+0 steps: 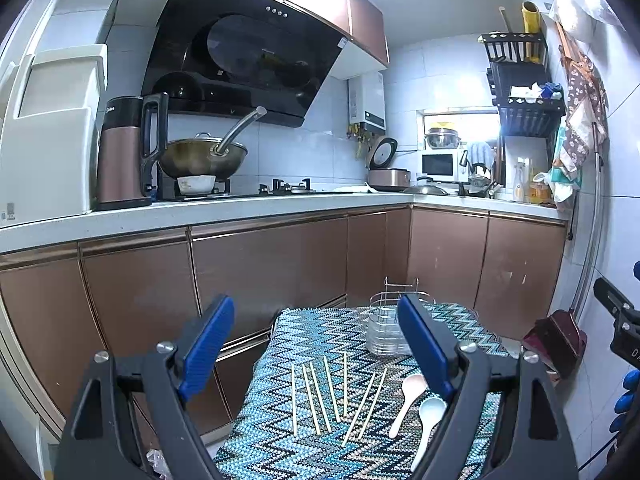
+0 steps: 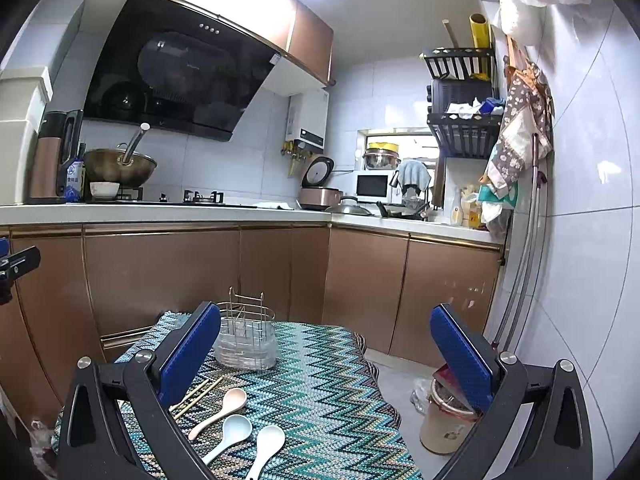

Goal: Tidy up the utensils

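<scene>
Zigzag cloth (image 2: pixel 320 364) spans below both tools; left gripper (image 1: pixel 316 344) and right gripper (image 2: pixel 326 354) jaws wide apart, empty; wire utensil holder (image 2: pixel 246 336) ahead; chopsticks (image 1: pixel 320 396) between left's fingers; three spoons (image 2: pixel 236 428) by right's left finger.

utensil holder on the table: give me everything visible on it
The utensil holder is a clear, ribbed plastic tub with a thin metal wire rack set in it, wire posts rising above the rim. It looks empty. It stands upright on the zigzag tablecloth at the far end of the table, beyond the chopsticks and spoons. Nothing touches it; both grippers are short of it.
</scene>
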Available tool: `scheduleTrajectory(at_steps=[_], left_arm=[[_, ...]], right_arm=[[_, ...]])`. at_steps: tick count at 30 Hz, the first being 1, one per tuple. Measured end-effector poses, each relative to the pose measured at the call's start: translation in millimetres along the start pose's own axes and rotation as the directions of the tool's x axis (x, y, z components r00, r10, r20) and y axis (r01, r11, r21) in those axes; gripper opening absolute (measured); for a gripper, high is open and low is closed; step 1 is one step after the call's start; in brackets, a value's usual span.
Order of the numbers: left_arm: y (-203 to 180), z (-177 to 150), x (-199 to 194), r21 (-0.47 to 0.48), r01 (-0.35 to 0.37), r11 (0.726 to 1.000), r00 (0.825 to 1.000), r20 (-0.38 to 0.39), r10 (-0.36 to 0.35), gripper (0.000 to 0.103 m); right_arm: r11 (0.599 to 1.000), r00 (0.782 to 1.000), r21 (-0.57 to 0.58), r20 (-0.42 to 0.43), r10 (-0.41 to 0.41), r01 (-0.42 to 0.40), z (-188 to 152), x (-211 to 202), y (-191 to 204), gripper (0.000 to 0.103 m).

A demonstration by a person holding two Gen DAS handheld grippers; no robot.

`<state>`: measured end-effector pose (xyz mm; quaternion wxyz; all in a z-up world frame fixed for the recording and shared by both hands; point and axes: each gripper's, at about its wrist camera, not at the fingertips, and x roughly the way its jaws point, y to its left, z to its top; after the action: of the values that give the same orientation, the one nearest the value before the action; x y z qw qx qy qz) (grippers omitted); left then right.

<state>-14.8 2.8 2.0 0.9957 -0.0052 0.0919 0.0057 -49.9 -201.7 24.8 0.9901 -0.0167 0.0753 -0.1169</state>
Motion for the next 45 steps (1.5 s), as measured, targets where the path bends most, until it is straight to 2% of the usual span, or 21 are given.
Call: scheduleTrajectory(at_steps=[15,34,45], left_arm=[[0,-2,0,-0.017,-0.003,1.0,1.0,-0.018,0.003,0.083],[-3,-1,2,0.018,-0.012,1.0,1.0,-0.023,0.012,0.083],[-3,-2,4,0.008,0.008,1.0,0.999,-0.046,-0.007,0.083]], right_arm=[[1.0,1.0,-0.016,0.015,0.001,-0.001,3,-7,4,0.103],[0.999,1.0,-0.046,0.013,-0.002,0.003,5,-8,11,0.103],[0.998,1.0,-0.064,0.004,-0.006,0.006,4,-9,13,0.103]])
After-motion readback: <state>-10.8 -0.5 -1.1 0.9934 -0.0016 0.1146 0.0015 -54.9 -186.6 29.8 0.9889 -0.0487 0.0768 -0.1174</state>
